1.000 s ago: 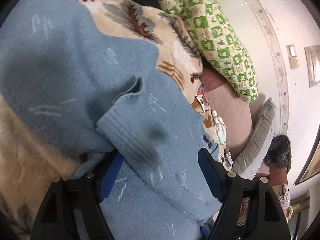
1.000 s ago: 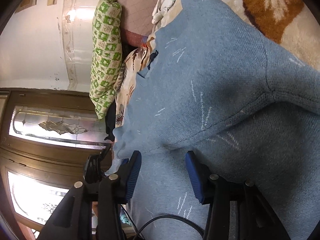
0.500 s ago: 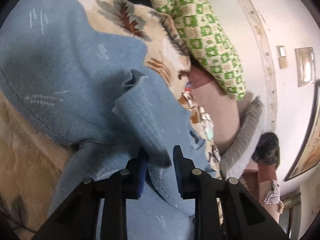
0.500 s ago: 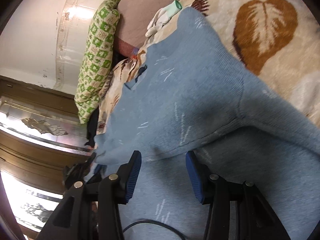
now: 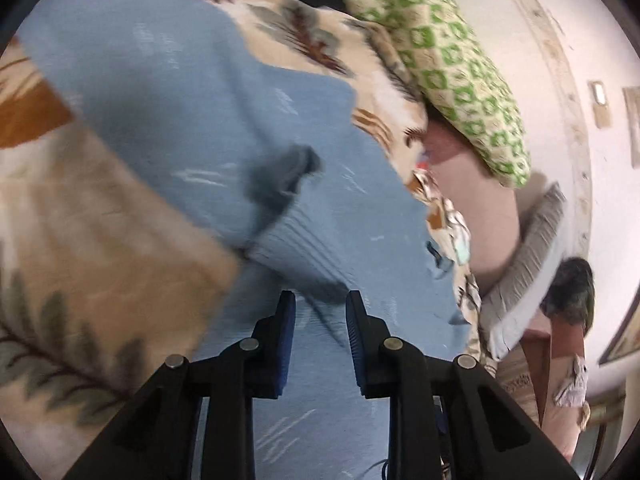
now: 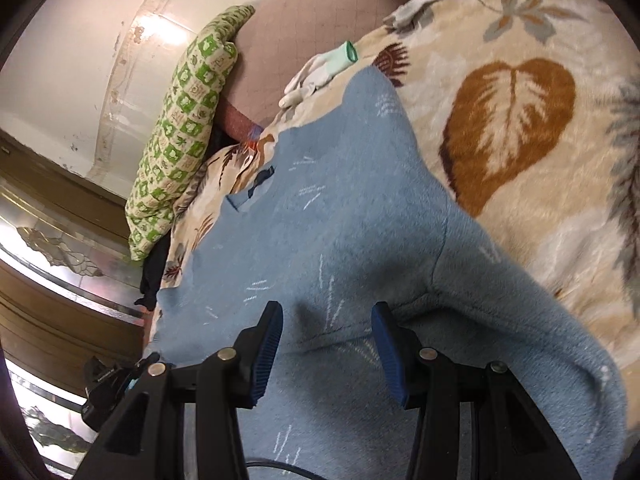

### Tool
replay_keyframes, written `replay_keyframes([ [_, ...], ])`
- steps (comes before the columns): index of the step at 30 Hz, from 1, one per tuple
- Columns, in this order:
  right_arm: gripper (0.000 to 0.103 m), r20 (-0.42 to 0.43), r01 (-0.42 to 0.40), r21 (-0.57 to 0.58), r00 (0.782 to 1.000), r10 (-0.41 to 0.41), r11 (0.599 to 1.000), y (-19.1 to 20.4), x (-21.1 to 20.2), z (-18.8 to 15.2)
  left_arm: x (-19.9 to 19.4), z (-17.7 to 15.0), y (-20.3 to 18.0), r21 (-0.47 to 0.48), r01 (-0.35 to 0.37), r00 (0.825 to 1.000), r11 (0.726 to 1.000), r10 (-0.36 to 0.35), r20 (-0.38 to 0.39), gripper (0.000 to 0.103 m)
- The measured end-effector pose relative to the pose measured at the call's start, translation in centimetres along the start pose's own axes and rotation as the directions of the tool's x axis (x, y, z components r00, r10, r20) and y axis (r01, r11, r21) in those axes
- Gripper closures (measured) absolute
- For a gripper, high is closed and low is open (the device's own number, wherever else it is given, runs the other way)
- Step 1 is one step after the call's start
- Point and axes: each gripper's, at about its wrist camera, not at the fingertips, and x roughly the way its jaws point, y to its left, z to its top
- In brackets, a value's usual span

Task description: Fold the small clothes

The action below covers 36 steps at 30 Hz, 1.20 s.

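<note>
A light blue knitted sweater lies spread on a leaf-patterned blanket. My left gripper is shut on the ribbed cuff of one sleeve, which rises in a bunched fold from the pads. In the right wrist view the sweater fills the middle, its other sleeve running off to the right. My right gripper hovers over a fold line of the sweater body. Its jaws stand apart, with fabric under and between them but no pinch visible.
A green-and-white checked pillow leans at the far end, also visible in the right wrist view. A white glove with a green cuff lies on the blanket beyond the sweater. A grey cushion and a glass-panelled door flank the bed.
My left gripper went from open around the sleeve end to shut on the cuff, then drew it back across the sweater. The right gripper tilted up slightly, its jaws unchanged.
</note>
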Motion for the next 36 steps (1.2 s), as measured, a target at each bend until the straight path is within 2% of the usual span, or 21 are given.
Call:
replay_keyframes([
  [3, 0.053, 0.020, 0.013, -0.034, 1.000, -0.012, 0.999, 0.7, -0.3, 0.0, -1.4, 0.0, 0.1, 0.013, -0.022, 0.999, 1.000, 0.022, 0.050, 0.078],
  [6, 0.053, 0.045, -0.001, -0.086, 0.999, 0.005, 0.996, 1.9, -0.4, 0.0, -2.1, 0.0, -1.0, 0.073, -0.029, 0.995, 0.997, 0.022, 0.095, 0.074],
  [7, 0.053, 0.050, 0.003, -0.113, 0.999, 0.003, 0.994, 2.4, -0.3, 0.0, -1.8, 0.0, -1.3, 0.083, -0.035, 0.994, 0.996, 0.026, 0.101, 0.066],
  [8, 0.053, 0.057, 0.018, -0.142, 0.998, -0.010, 0.990, 2.9, 0.0, -0.1, -1.3, -0.1, -1.5, 0.093, -0.045, 0.994, 0.995, 0.036, 0.101, 0.058],
  [9, 0.052, 0.054, 0.034, -0.165, 0.998, -0.026, 0.986, 3.1, 0.4, -0.1, -0.7, -0.1, -1.8, 0.104, -0.059, 0.994, 0.993, 0.050, 0.093, 0.058],
  [11, 0.050, -0.025, 0.065, -0.186, 0.997, -0.071, 0.980, 2.9, 2.2, -0.3, 0.7, -0.2, -1.8, 0.127, -0.147, 0.988, 0.981, 0.139, 0.071, 0.058],
  [15, 0.050, -0.028, 0.090, -0.218, 0.995, -0.098, 0.972, 3.1, 2.3, -0.5, 0.4, -0.1, -1.2, 0.127, -0.145, 0.988, 0.981, 0.138, 0.063, 0.058],
  [18, 0.049, -0.005, 0.101, -0.254, 0.994, -0.106, 0.962, 4.0, 1.4, -0.9, -0.9, 0.2, -0.4, 0.088, -0.083, 0.995, 0.993, 0.077, 0.064, 0.058],
  [22, 0.049, -0.002, 0.093, -0.330, 0.995, -0.099, 0.939, 6.7, 1.1, -1.7, -3.4, 1.2, 0.8, 0.061, -0.079, 0.985, 0.995, 0.069, 0.157, 0.058],
  [24, 0.047, -0.002, 0.088, -0.382, 0.995, -0.096, 0.920, 9.2, 1.6, -2.3, -5.6, 1.9, 2.5, 0.017, -0.096, 0.967, 0.995, 0.089, 0.240, 0.057],
  [26, 0.044, -0.018, 0.072, -0.415, 0.996, -0.087, 0.907, 11.6, 2.5, -3.2, -7.4, 2.5, 4.4, -0.040, -0.133, 0.943, 0.990, 0.139, 0.303, 0.049],
  [28, 0.040, -0.027, 0.069, -0.420, 0.996, -0.088, 0.905, 13.6, 4.2, -4.2, -8.6, 3.1, 6.6, -0.103, -0.157, 0.925, 0.982, 0.183, 0.332, 0.047],
  [30, 0.037, -0.071, 0.060, -0.455, 0.992, -0.104, 0.889, 15.3, 6.7, -5.8, -9.3, 3.8, 8.6, -0.159, -0.159, 0.917, 0.974, 0.205, 0.341, 0.046],
  [31, 0.036, -0.102, 0.071, -0.482, 0.985, -0.136, 0.873, 15.5, 8.2, -6.4, -9.4, 3.9, 9.2, -0.182, -0.152, 0.916, 0.971, 0.208, 0.343, 0.041],
  [32, 0.035, -0.122, 0.124, -0.540, 0.967, -0.223, 0.833, 16.1, 10.1, -7.7, -9.4, 4.1, 10.0, -0.206, -0.126, 0.920, 0.970, 0.192, 0.340, 0.038],
  [33, 0.034, -0.082, 0.159, -0.586, 0.964, -0.253, 0.795, 16.8, 10.5, -8.4, -9.1, 4.4, 10.6, -0.218, -0.085, 0.930, 0.972, 0.156, 0.333, 0.037],
  [34, 0.034, -0.070, 0.163, -0.623, 0.963, -0.261, 0.765, 17.5, 10.4, -8.9, -8.9, 4.6, 10.8, -0.223, -0.064, 0.933, 0.973, 0.138, 0.333, 0.034],
  [36, 0.034, -0.128, 0.098, -0.635, 0.965, -0.230, 0.766, 18.1, 9.8, -9.3, -8.9, 5.0, 11.1, -0.231, -0.014, 0.932, 0.973, 0.097, 0.350, 0.028],
])
